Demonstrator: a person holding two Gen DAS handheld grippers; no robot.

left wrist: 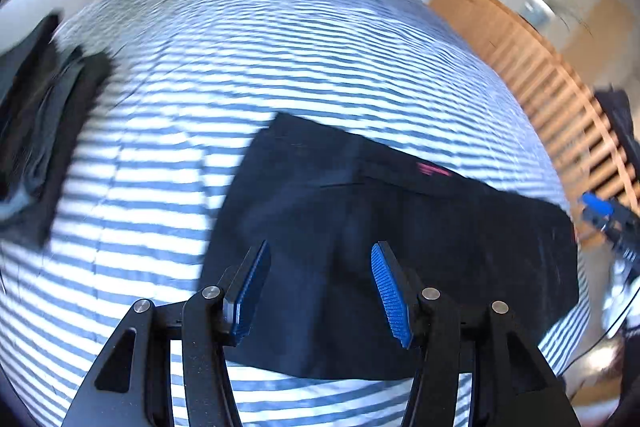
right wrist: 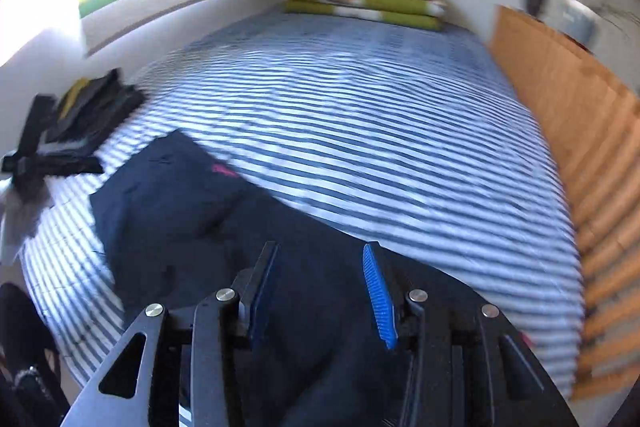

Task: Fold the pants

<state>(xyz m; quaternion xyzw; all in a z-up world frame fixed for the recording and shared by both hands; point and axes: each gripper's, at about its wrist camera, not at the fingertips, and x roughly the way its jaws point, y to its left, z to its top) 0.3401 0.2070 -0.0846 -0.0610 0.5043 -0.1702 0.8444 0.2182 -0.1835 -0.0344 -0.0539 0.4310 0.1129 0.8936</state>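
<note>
The dark navy cloth pants (left wrist: 360,227) lie flat on the blue-and-white striped bed (left wrist: 280,59), already doubled into a broad rectangle, with a small pink mark near the far edge. Both claws hover just above them – the left claw (left wrist: 320,291) is spread with nothing between its blue pads, and the right claw (right wrist: 320,291) is also spread and empty. The fabric looks light, soft and limp, so it will sag and slide. I would pinch both layers together at an edge corner.

Right gripper (right wrist: 320,291) fingers apart, nothing between, over dark pants (right wrist: 192,211) spread lower left on striped bed (right wrist: 380,131). Folded clothes pile (right wrist: 84,119) far left; folded blanket (right wrist: 364,1) top centre.
</note>
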